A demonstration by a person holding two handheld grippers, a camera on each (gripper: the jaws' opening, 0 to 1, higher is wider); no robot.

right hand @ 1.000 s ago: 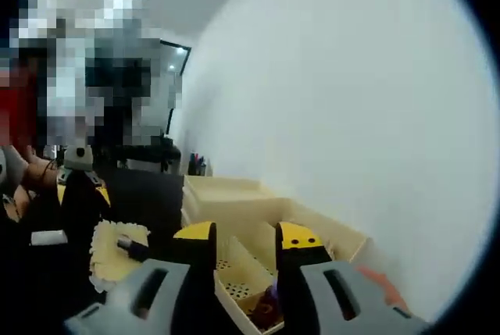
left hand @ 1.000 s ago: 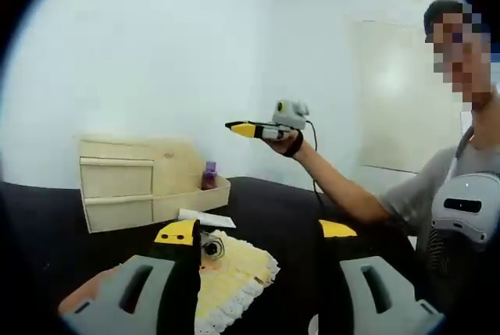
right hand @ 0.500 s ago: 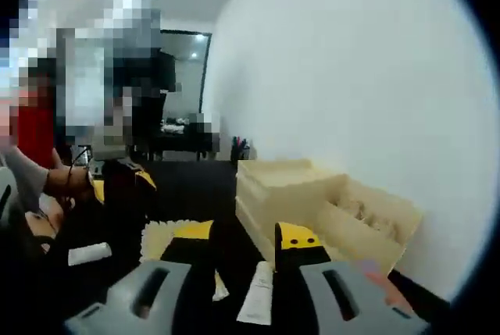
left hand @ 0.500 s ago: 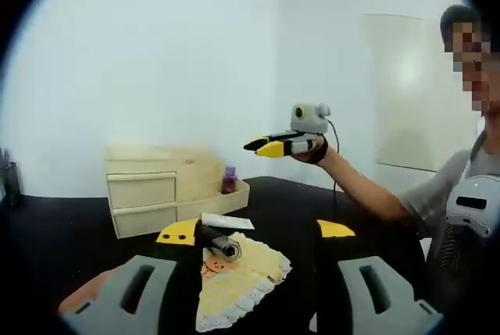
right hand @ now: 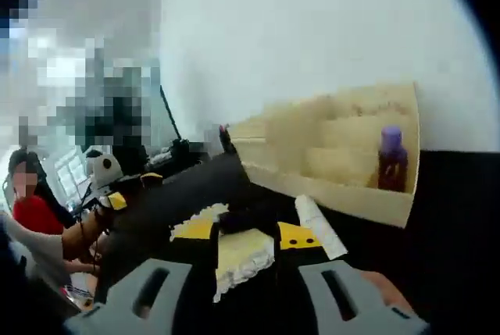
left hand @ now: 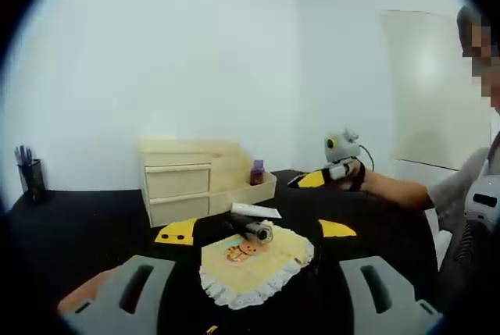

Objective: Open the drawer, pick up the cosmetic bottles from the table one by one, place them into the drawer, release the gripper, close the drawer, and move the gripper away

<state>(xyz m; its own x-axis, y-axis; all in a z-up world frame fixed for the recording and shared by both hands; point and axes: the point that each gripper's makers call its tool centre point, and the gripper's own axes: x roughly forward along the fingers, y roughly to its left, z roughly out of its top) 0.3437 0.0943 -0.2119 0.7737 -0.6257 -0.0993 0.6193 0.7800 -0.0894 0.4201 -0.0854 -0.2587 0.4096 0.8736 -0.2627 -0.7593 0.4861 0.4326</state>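
White walls rise behind a black counter [left hand: 86,226] that carries everything. On it a dark cosmetic bottle [left hand: 248,228] lies on its side on a yellow lace-edged mat [left hand: 254,261], and a white cosmetic tube [left hand: 255,210] lies flat on the bare counter between the mat and the wooden drawer unit [left hand: 191,185]. The unit's two drawer fronts sit flush, and a low open tray extends from its side; a purple bottle [left hand: 257,172] stands upright in that tray. In the right gripper view the same purple bottle [right hand: 391,158] stands against the tray's end wall, with the white tube [right hand: 319,226] just outside the tray's front wall. The left hand-held gripper [left hand: 256,230] has its yellow-tipped jaws spread wide, nothing between them, framing the mat and the dark bottle. The right hand-held gripper [left hand: 311,181], held low over the counter by a hand near the tray's end, shows its jaws apart with a clear gap in its own view [right hand: 246,235], empty. A dark pen cup [left hand: 31,179] stands far off at the counter's edge.
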